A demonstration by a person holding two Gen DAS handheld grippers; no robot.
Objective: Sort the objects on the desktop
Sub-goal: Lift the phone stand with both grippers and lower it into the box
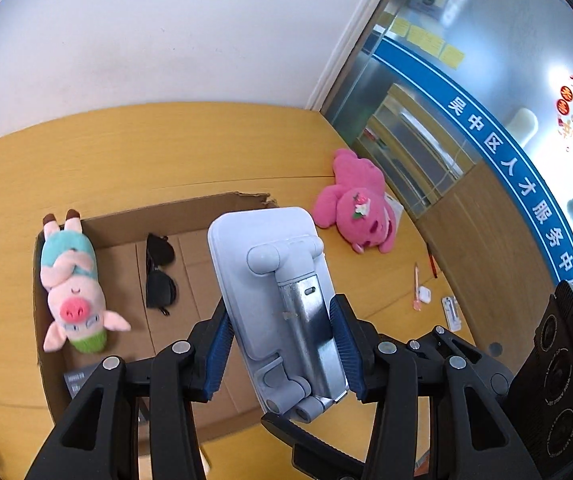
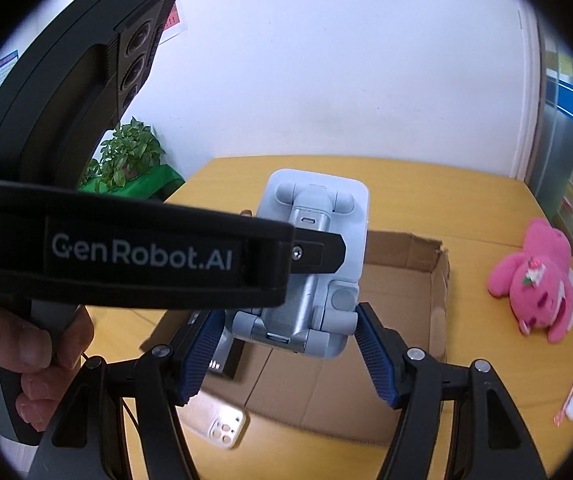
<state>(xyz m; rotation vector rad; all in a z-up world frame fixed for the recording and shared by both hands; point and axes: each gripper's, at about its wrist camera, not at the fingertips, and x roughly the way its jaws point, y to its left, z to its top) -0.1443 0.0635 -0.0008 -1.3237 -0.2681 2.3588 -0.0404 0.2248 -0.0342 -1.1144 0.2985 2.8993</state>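
Note:
A pale grey folding phone stand (image 1: 274,264) hangs in the air over an open cardboard box (image 1: 126,220). My left gripper (image 1: 282,344) is shut on it, blue pads (image 1: 218,344) pressing its two long sides. My right gripper (image 2: 286,344) grips the stand (image 2: 314,312) at its lower end, fingertips against both edges. The left gripper's black housing (image 2: 126,256) crosses in front of the stand there, held by a hand (image 2: 26,352). A pig plush (image 1: 72,292) and black sunglasses (image 1: 158,276) lie inside the box. A pink plush bear (image 1: 358,208) lies on the wooden table (image 1: 166,140) to the right.
A pink pen (image 1: 416,288), a white earbud case (image 1: 424,294) and a small white item (image 1: 452,314) lie near the table's right edge. A clear phone case (image 2: 222,426) lies in front of the box (image 2: 406,248). A potted plant (image 2: 130,156) stands beyond the far left corner.

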